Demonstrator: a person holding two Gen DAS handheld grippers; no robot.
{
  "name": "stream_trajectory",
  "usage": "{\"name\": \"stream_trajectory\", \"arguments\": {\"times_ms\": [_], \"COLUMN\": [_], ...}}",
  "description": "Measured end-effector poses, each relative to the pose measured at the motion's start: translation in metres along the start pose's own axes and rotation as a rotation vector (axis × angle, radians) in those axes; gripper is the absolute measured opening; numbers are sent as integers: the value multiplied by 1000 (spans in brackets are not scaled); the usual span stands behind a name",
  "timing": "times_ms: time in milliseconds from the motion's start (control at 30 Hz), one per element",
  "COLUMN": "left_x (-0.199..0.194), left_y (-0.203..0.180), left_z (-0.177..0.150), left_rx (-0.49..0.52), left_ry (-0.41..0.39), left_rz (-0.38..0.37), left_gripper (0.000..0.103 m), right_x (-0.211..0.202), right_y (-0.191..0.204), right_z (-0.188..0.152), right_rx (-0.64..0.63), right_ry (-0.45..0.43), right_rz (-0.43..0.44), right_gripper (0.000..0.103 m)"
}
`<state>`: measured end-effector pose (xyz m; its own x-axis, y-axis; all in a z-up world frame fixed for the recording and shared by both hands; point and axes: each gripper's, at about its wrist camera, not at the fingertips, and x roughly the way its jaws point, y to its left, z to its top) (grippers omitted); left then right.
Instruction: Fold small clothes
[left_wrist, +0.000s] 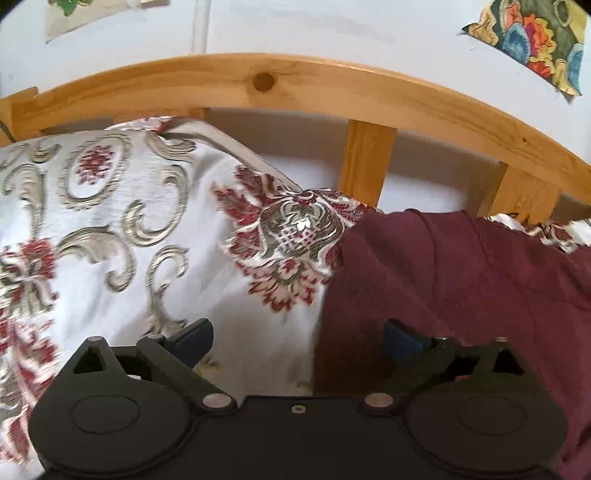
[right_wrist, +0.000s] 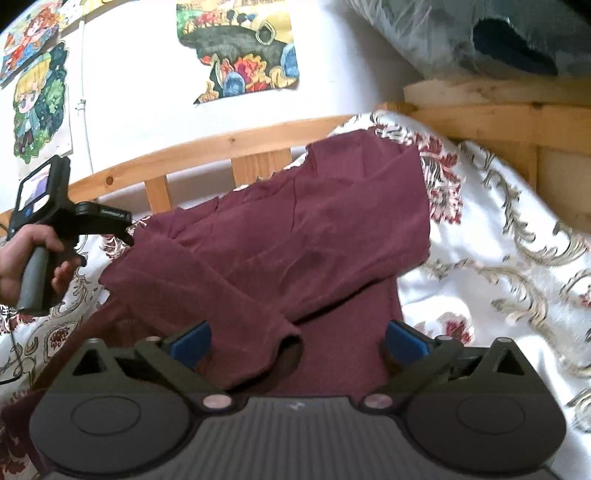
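A maroon garment (right_wrist: 303, 229) lies partly folded on a white bedspread (right_wrist: 517, 266) with red and grey floral patterns. One sleeve (right_wrist: 236, 314) is laid across its body, cuff toward me. My right gripper (right_wrist: 297, 341) is open above the garment's near part, blue pads wide apart, with cloth below them but not pinched. My left gripper (left_wrist: 297, 338) is open too, over the garment's left edge (left_wrist: 461, 295), one pad over the bedspread (left_wrist: 129, 229), the other over maroon cloth. In the right wrist view a hand (right_wrist: 22, 258) holds the left gripper's handle (right_wrist: 48, 229) at the garment's left side.
A wooden bed rail with slats (left_wrist: 295, 85) runs behind the bedspread against a white wall. Colourful drawings (right_wrist: 240, 55) hang on the wall. A wooden frame (right_wrist: 498, 107) with a dark bundle in plastic (right_wrist: 498, 40) on top stands at the right.
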<state>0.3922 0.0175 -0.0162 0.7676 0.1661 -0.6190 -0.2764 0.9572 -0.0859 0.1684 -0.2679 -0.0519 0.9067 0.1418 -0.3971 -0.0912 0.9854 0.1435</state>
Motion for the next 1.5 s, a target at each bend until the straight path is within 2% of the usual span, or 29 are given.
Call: {"name": "stream_trajectory", "arguments": {"times_ms": [133, 267, 333, 467, 567, 700, 800, 900, 1000, 1100, 1233, 1433, 1467, 1500], "left_x": [-47, -104, -124, -156, -175, -189, -193, -191, -184, -173, -165, -168, -168, -169], "left_y": [5, 17, 23, 44, 60, 70, 73, 73, 63, 49, 39, 39, 38, 38], "left_z": [-18, -53, -69, -91, -109, -140, -167, -189, -209, -225, -222, -231, -230, -230], "left_rx": [40, 119, 159, 203, 252, 397, 514, 627, 760, 876, 890, 1055, 1062, 1064], "left_ry": [-68, -138, -130, -58, -62, -41, -32, 1, 8, -23, -54, -178, -190, -202], "left_rz": [12, -83, -123, -231, -298, -346, -364, -414, -394, -304, -248, -160, -149, -144], "left_gripper": [101, 102, 102, 102, 102, 102, 102, 102, 102, 103, 103, 102, 100, 90], "right_x": [-9, -25, -32, -50, -67, -87, -92, -89, -81, -72, -67, -66, -67, -67], "right_y": [1, 11, 17, 31, 36, 31, 30, 25, 24, 29, 29, 22, 23, 24], "right_z": [1, 4, 7, 6, -4, -23, -35, -45, -51, -58, -60, -60, -62, -63], "right_rx": [-65, -165, -237, -403, -502, -539, -570, -580, -567, -606, -612, -585, -592, -602], "right_ry": [77, 127, 131, 168, 191, 254, 318, 360, 387, 405, 404, 401, 393, 382], "right_rz": [50, 87, 95, 94, 68, 27, 4, -17, -3, 6, 4, -20, -32, -44], "right_gripper": [103, 103, 103, 103, 103, 103, 103, 103, 103, 103, 103, 103, 103, 103]}}
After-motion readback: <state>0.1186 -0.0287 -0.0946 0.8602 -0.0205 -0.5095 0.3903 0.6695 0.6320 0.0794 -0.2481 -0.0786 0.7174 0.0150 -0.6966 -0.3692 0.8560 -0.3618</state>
